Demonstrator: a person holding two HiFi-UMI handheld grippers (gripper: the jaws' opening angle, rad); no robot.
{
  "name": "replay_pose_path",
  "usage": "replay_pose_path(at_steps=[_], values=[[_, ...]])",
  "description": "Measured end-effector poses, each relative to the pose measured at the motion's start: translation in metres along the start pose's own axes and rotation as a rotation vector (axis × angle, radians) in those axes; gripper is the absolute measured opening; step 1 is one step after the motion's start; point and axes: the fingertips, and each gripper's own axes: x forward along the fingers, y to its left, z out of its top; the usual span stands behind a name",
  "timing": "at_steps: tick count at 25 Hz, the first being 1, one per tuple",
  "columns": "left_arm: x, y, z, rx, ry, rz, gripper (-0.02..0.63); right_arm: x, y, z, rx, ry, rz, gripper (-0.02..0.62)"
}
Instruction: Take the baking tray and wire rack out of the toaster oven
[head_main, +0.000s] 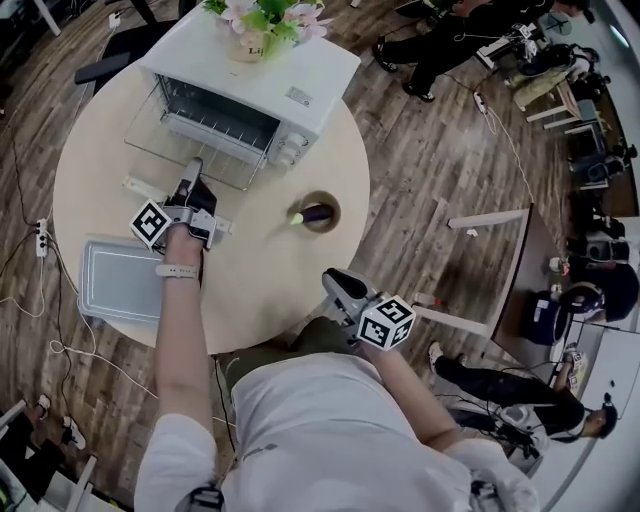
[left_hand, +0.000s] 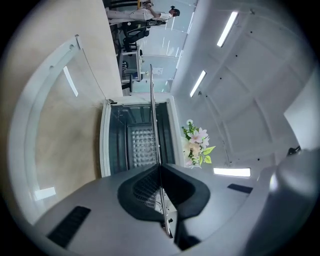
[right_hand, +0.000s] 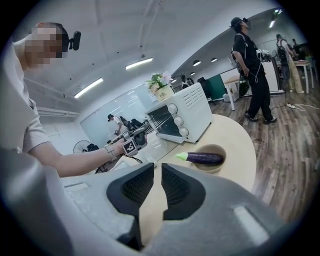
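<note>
The white toaster oven (head_main: 290, 95) stands at the far side of the round table with its glass door (head_main: 160, 150) folded down. My left gripper (head_main: 192, 175) is in front of the opening, shut on the front edge of the wire rack (left_hand: 152, 100). In the left gripper view the rack shows edge-on, running into the oven cavity (left_hand: 140, 145). In the right gripper view its wires (right_hand: 156, 121) reach from the gripper to the oven. The grey baking tray (head_main: 120, 280) lies on the table's left edge. My right gripper (head_main: 340, 285) hovers at the near edge, its jaws slightly apart and empty.
A wooden bowl (head_main: 320, 212) holding an eggplant (right_hand: 205, 159) sits right of centre on the table. A flower pot (head_main: 265, 25) stands on the oven. A small white bar (head_main: 148, 190) lies left of my left gripper. People stand and sit around the room.
</note>
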Motion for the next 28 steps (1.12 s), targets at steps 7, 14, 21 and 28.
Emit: replay_pose_path(at_steps=[7,14,21,28], values=[[-0.035,-0.013,-0.007,0.023,-0.038,0.004,0.002,-0.003,0.003,0.001,-0.036,0.016,0.062,0.046],[-0.096,-0.009,-0.020,0.032,-0.095,0.031,0.002,-0.005,0.007,-0.004,-0.061,0.027,0.128,0.046],[-0.157,-0.014,-0.047,0.042,-0.126,0.066,0.002,-0.009,0.018,-0.017,-0.067,0.027,0.190,0.046],[-0.203,-0.020,-0.083,0.006,-0.099,0.079,0.002,-0.009,0.040,-0.040,-0.075,0.035,0.217,0.046]])
